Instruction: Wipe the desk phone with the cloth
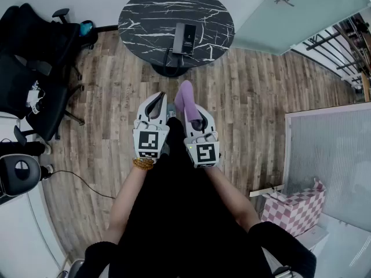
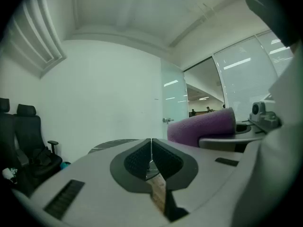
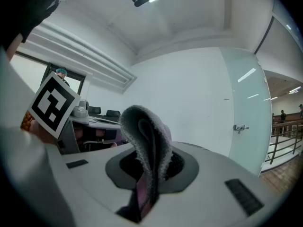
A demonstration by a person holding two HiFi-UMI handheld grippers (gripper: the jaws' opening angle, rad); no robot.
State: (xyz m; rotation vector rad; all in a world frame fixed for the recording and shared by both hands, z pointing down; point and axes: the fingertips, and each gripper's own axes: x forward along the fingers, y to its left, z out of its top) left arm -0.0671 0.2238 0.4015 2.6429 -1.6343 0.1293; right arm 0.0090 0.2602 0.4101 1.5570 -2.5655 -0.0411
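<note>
Nearest the camera in the head view, the person's two bare forearms reach forward over dark clothing, a beaded bracelet (image 1: 143, 164) on the left wrist. Each hand holds a tool, and the two sit side by side above the wooden floor (image 1: 255, 103).

The left tool (image 1: 160, 98) has its jaws pressed together along their length. Its own view shows the ribbed pads (image 2: 141, 161) meeting in a thin seam at the tip of the left tool (image 2: 151, 148).

The right tool (image 1: 191, 112) is clamped on the cloth (image 1: 186, 99), a purple piece that stands up past the jaw tips. In the right gripper view the cloth (image 3: 145, 137) rises as a folded loop out of the closed jaws of the right tool (image 3: 147, 170), fuzzy and grey-lilac at its edge. From the left gripper view the same cloth (image 2: 201, 126) shows as a purple roll just to the right.

Farther off, well apart from both tools, stands a round tabletop (image 1: 145, 16) of black stone with white veins. The desk phone (image 1: 185, 39) lies on it, a little right of centre and toward the near edge, dark and flat, with a cable (image 1: 167, 55) running off over the rim.

At the left edge are black office chairs (image 1: 35, 68); at the right, near the person, a pink-and-white checked object (image 1: 295, 208) sits on the floor. Beyond the tabletop rises a pale wall, and to its right a frosted glass door (image 1: 307, 10).
</note>
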